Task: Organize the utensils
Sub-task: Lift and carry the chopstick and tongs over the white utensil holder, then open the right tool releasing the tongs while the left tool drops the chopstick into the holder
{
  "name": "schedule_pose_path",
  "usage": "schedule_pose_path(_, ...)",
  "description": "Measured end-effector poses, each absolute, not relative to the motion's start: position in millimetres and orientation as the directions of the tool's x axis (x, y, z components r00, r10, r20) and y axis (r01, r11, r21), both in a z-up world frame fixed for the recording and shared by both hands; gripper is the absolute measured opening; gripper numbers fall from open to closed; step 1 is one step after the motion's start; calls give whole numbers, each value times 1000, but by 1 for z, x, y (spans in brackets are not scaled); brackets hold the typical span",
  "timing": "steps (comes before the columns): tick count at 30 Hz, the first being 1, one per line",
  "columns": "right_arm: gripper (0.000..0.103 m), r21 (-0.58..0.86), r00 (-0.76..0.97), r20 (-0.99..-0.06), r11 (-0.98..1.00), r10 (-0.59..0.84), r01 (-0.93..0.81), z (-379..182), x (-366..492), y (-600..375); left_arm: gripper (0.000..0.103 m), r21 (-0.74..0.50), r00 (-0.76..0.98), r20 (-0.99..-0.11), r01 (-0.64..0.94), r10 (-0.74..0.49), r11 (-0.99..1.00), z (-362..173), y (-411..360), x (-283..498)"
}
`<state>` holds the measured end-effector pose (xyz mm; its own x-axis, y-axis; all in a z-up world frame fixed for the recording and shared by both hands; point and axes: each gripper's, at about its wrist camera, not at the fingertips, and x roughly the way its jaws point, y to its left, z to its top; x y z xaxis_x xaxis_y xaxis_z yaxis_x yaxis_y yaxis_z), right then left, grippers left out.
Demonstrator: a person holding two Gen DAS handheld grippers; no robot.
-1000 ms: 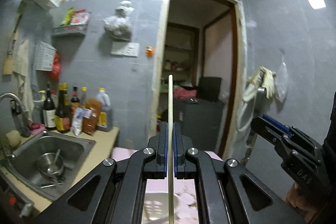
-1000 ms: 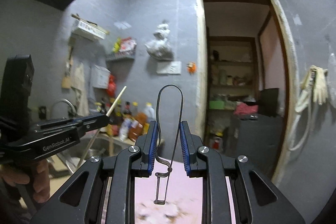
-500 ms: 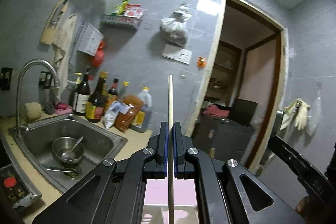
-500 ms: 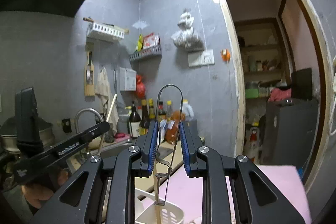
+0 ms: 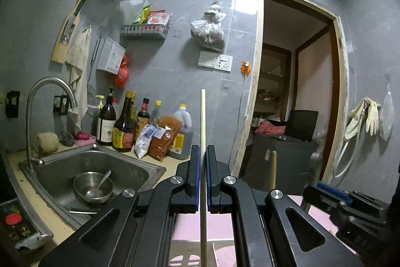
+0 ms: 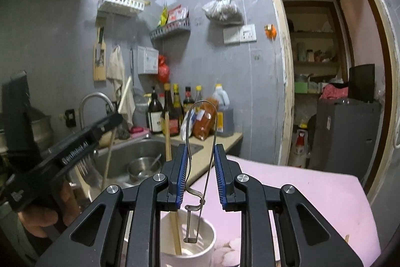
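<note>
My left gripper (image 5: pixel 203 182) is shut on a pale wooden chopstick (image 5: pixel 203 121) held upright. It also shows in the right wrist view (image 6: pixel 75 142) at the left, with the chopstick (image 6: pixel 117 114) slanting through it. My right gripper (image 6: pixel 201 174) is shut on a metal wire peeler (image 6: pixel 200 142), whose lower end hangs inside a white utensil cup (image 6: pixel 200 237) on the pink mat. Another chopstick (image 6: pixel 170 167) stands in the cup. In the left wrist view my right gripper (image 5: pixel 350 207) is at the lower right, and a second chopstick tip (image 5: pixel 274 167) pokes up behind my fingers.
A steel sink (image 5: pixel 120 167) with a bowl and spoon (image 5: pixel 93 185) is at the left, under a tap (image 5: pixel 42 101). Bottles and sauce packs (image 5: pixel 140 126) line the wall. A pink mat (image 6: pixel 300 192) covers the table. A doorway (image 5: pixel 297 91) is at the right.
Both views have tilted down and swung left. The white cup has come under my right gripper, and the peeler's end now hangs inside it. My left gripper still holds the chopstick.
</note>
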<state>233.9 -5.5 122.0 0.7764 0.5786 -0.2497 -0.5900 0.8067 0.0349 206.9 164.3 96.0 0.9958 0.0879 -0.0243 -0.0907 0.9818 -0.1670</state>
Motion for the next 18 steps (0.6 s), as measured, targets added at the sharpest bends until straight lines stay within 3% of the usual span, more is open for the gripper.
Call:
schedule_pose_path(4, 19, 35, 768, -271, 804, 580, -594, 116, 234, -5, 2, -131, 995, -13, -97, 96, 987, 93, 158, 206)
schedule_pose_path(10, 19, 35, 766, -288, 806, 575, -591, 114, 236, -6, 2, -218, 997, -20, -76, 73, 973, 94, 167, 209)
schedule_pose_path(18, 19, 41, 760, -294, 802, 579, -596, 111, 235, -6, 2, -202, 997, -4, -76, 76, 977, 97, 160, 205)
